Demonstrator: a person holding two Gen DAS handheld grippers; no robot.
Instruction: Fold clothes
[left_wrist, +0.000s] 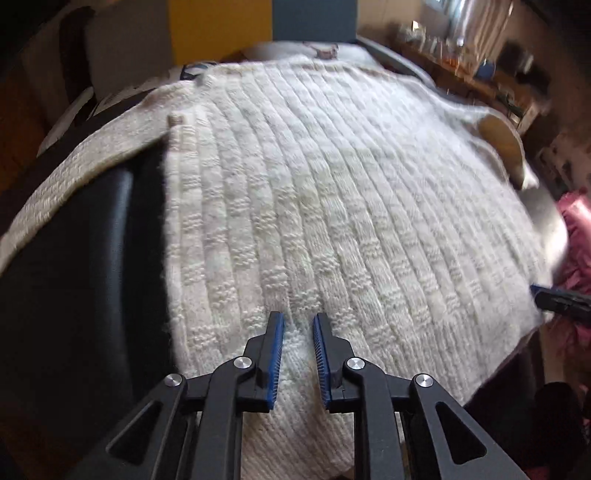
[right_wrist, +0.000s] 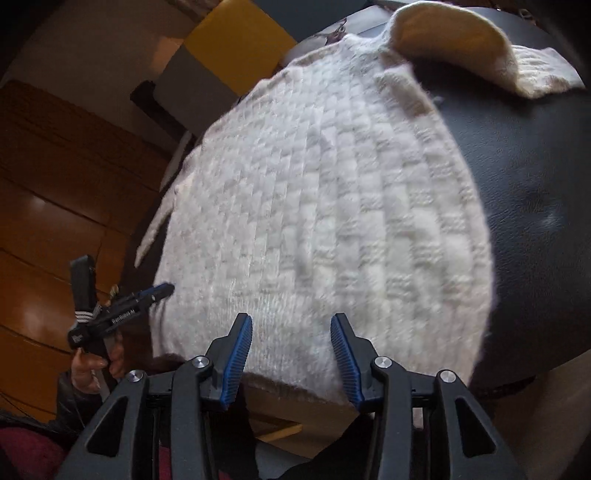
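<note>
A white cable-knit sweater (left_wrist: 332, 203) (right_wrist: 314, 221) lies spread flat on a black leather surface (left_wrist: 92, 277) (right_wrist: 535, 184), its collar (right_wrist: 443, 33) at the far end. My left gripper (left_wrist: 298, 325) sits at the near hem with its jaws narrow, and a raised ridge of knit is pinched between the blue pads. In the right wrist view the left gripper (right_wrist: 162, 290) shows at the sweater's left edge, held by a hand (right_wrist: 92, 363). My right gripper (right_wrist: 291, 328) stands open over the near hem, which runs between its fingers without being pressed. Its tip (left_wrist: 539, 291) shows at the sweater's right edge.
A pink cloth (left_wrist: 576, 229) lies off the right side. Wooden floor (right_wrist: 55, 184) runs along the left of the surface. A yellow panel (left_wrist: 218, 33) and a cluttered shelf (left_wrist: 461, 55) stand beyond the far end. A sleeve (left_wrist: 74, 177) trails off to the left.
</note>
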